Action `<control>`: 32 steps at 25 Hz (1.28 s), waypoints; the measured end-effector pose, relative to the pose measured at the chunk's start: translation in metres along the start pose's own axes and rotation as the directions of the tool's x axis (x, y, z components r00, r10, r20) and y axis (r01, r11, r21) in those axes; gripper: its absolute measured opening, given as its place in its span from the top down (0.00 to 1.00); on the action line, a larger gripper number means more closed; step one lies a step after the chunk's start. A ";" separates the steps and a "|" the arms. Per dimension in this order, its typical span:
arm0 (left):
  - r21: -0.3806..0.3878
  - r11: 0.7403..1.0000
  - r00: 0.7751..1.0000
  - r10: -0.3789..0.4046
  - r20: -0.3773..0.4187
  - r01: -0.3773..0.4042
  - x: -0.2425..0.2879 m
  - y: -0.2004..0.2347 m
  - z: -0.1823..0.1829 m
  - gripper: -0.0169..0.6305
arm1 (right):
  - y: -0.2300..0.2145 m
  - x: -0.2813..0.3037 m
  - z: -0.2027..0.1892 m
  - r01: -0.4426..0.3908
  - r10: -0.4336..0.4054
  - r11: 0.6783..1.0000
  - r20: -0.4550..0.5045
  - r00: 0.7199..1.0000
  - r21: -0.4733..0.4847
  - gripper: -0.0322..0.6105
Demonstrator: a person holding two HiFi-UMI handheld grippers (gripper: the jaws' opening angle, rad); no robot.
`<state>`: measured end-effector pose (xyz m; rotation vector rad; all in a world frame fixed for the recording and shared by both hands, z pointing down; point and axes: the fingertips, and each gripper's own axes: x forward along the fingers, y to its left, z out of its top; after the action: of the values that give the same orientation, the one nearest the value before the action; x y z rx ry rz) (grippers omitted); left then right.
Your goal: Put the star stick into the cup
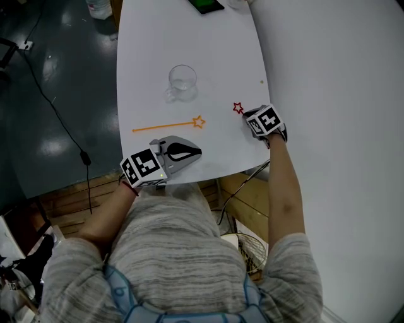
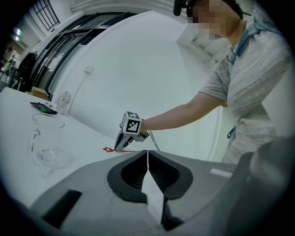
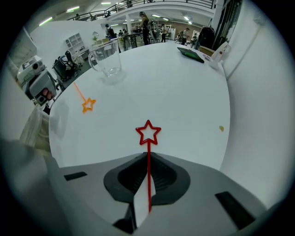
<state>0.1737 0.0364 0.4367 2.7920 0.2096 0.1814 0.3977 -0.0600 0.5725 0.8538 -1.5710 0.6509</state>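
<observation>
A clear glass cup (image 1: 182, 82) stands upright on the white table (image 1: 214, 44). Nearer me lies an orange star stick (image 1: 165, 126), untouched. My right gripper (image 1: 247, 115) points down at the table's right side, shut on a red star stick (image 3: 148, 132). Its shaft runs back between the jaws and its star head (image 1: 238, 108) pokes out in front, low over the table. My left gripper (image 1: 198, 151) rests near the front edge, just below the orange stick, shut and with nothing in it (image 2: 147, 159). The cup (image 2: 46, 138) is to its left in the left gripper view.
A dark phone with a green screen (image 1: 207, 5) lies at the table's far end, and a white bottle (image 3: 220, 50) stands beside it. A small yellowish speck (image 3: 221, 128) sits near the right edge. A black cable (image 1: 60, 120) crosses the floor on the left.
</observation>
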 end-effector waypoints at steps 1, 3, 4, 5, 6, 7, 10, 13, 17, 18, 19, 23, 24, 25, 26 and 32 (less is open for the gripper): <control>0.000 1.000 1.000 0.003 0.002 -0.003 -0.001 0.000 0.001 0.95 | 0.000 0.000 0.000 0.012 -0.012 1.000 -0.001 1.000 -0.007 0.92; -0.002 1.000 1.000 0.010 0.004 -0.010 -0.004 0.000 0.001 0.95 | 0.002 -0.001 0.001 0.033 -0.032 0.999 0.011 0.999 -0.011 0.92; -0.002 1.000 1.000 0.014 0.004 -0.014 -0.006 0.001 0.001 0.95 | 0.003 -0.003 0.003 0.038 -0.038 0.999 0.025 0.999 -0.006 0.92; -0.001 1.000 1.000 0.018 0.004 -0.018 -0.007 0.001 0.000 0.95 | 0.004 -0.004 0.005 0.041 -0.040 0.999 0.040 0.998 -0.002 0.92; -0.001 1.000 1.000 0.022 0.005 -0.022 -0.008 0.001 0.000 0.95 | 0.006 -0.005 0.007 0.044 -0.044 0.999 0.055 0.998 -0.001 0.92; -0.001 1.000 1.000 0.025 0.005 -0.025 -0.010 0.002 -0.001 0.95 | 0.008 -0.007 0.011 0.048 -0.048 0.999 0.069 0.996 -0.004 0.92; -0.001 1.000 0.999 0.031 0.010 -0.031 -0.014 0.002 -0.001 0.95 | 0.014 -0.014 0.025 0.056 -0.053 0.998 0.107 0.993 -0.020 0.92; 0.003 0.999 0.999 0.032 0.014 -0.032 -0.018 0.001 0.000 0.95 | 0.020 -0.026 0.046 0.058 -0.054 0.998 0.160 0.986 -0.022 0.92; 0.010 0.999 0.999 0.033 0.018 -0.033 -0.023 0.000 0.002 0.95 | 0.025 -0.053 0.085 0.087 -0.079 0.996 0.275 0.958 -0.018 0.92; 0.011 0.999 0.999 0.034 0.019 -0.034 -0.025 0.000 0.003 0.95 | 0.026 -0.062 0.098 0.094 -0.085 0.995 0.313 0.946 -0.014 0.92; 0.012 0.999 0.999 0.035 0.020 -0.035 -0.026 0.000 0.003 0.95 | 0.027 -0.072 0.111 0.100 -0.091 0.995 0.354 0.931 -0.007 0.92; 0.015 0.999 0.999 0.045 0.027 -0.045 -0.030 0.001 0.002 0.95 | 0.033 -0.106 0.160 0.111 -0.103 0.994 0.499 0.860 0.013 0.92; 0.016 0.999 0.999 0.046 0.029 -0.047 -0.030 0.001 0.001 0.95 | 0.036 -0.113 0.170 0.115 -0.105 0.993 0.528 0.843 0.014 0.92; 0.016 0.999 0.998 0.048 0.030 -0.048 -0.031 0.000 0.001 0.95 | 0.038 -0.120 0.181 0.117 -0.107 0.993 0.556 0.825 0.017 0.92; 0.016 0.999 0.998 0.049 0.031 -0.049 -0.032 0.000 0.001 0.95 | 0.041 -0.127 0.191 0.117 -0.107 0.993 0.584 0.805 0.022 0.92; 0.017 0.998 0.998 0.055 0.038 -0.056 -0.036 -0.002 0.001 0.95 | 0.057 -0.172 0.245 0.085 -0.115 0.993 0.756 0.645 0.078 0.92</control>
<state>0.1381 0.0320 0.4317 2.8179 0.1257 0.1404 0.2201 -0.1943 0.3645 1.3446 -2.2467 0.2165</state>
